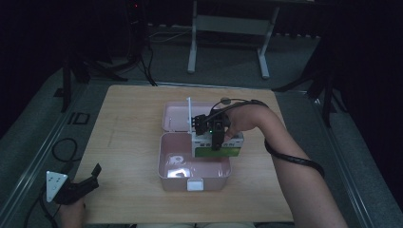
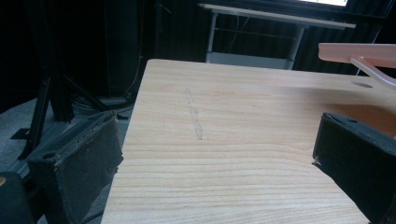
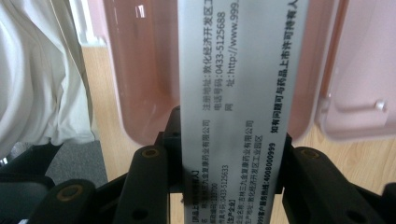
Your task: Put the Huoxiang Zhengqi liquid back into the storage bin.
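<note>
High view, nearest edge first: the left gripper (image 1: 92, 175) rests at the front left corner of the pale wooden table (image 1: 133, 123), jaws parted with nothing between them, well apart from the work. In the left gripper view its two black padded jaws stand wide over bare wood grain. Farther in, at the table's middle, sits the open pink plastic lunch box with rounded corners (image 1: 166, 175), its lid (image 1: 173, 116) folded back flat behind it and a white latch (image 1: 195, 184) on the front wall. Over the right half of its tray, the right gripper (image 1: 216, 142) is clamped on the green and white cardboard medicine carton (image 1: 228, 151), which hangs at or just above the tray's rim. The right gripper view shows the carton's grey printed side panel (image 3: 243, 93) squeezed between both jaws, with the pink tray (image 3: 140, 70) beyond it. The step in hand looks like setting the carton into the tray. To do it well, keep the carton level, square its long edge with the tray's right wall, lower until it rests on the floor, and only then let the jaws part, lifting straight up so they miss the rim.
</note>
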Available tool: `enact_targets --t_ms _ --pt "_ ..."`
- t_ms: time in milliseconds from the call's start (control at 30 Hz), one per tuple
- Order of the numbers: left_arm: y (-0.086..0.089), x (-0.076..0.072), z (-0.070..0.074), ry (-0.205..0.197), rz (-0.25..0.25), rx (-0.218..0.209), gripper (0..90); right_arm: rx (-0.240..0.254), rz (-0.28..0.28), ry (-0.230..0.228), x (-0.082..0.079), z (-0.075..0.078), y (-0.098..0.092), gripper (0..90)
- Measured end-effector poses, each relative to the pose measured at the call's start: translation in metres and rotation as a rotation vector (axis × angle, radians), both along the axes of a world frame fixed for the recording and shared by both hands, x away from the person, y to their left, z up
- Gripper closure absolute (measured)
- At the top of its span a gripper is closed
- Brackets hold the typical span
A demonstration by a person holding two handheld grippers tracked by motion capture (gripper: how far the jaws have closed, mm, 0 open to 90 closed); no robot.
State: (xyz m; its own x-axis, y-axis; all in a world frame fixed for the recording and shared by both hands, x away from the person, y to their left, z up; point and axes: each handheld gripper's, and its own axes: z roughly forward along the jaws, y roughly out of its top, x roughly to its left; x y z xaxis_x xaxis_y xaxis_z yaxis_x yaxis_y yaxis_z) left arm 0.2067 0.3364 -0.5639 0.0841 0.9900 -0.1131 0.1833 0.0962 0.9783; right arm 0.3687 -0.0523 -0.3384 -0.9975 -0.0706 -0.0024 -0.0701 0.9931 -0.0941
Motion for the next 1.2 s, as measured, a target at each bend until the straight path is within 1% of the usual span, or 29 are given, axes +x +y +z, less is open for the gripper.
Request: enact_targets --t_ms 167,267,367,467,533,633,733,967,1200 --pt "0.0 0.0 0.0 -0.004 -0.001 -0.006 1.0 0.022 0.02 0.008 -0.003 -0.001 0.015 63.3" --pt "0.0 0.0 0.0 -0.002 -0.002 -0.006 1.0 0.024 0.028 0.013 -0.005 -0.003 0.021 63.3" --pt "0.0 0.0 0.0 -0.005 -0.002 -0.003 1.0 0.027 0.043 0.007 -0.008 -0.006 0.026 63.3" --pt "0.0 0.0 0.0 -0.005 -0.001 -0.007 1.0 0.041 0.045 0.024 -0.01 -0.009 0.028 63.3" --pt "0.0 0.0 0.0 -0.003 -0.002 -0.005 1.0 0.044 0.044 0.03 -0.01 -0.014 0.029 63.3" --pt "0.0 0.0 0.0 -0.005 -0.002 -0.006 1.0 0.029 0.042 0.039 -0.009 -0.023 0.03 63.3" --pt "0.0 0.0 0.0 0.0 -0.004 -0.001 1.0 0.033 0.033 0.055 -0.008 -0.032 0.03 63.3" --pt "0.0 0.0 0.0 0.0 -0.004 -0.002 1.0 0.023 0.038 0.082 -0.008 -0.053 0.03 63.3" --pt "0.0 0.0 0.0 0.0 -0.005 -0.001 1.0 0.03 0.039 0.09 -0.008 -0.07 0.031 63.2"
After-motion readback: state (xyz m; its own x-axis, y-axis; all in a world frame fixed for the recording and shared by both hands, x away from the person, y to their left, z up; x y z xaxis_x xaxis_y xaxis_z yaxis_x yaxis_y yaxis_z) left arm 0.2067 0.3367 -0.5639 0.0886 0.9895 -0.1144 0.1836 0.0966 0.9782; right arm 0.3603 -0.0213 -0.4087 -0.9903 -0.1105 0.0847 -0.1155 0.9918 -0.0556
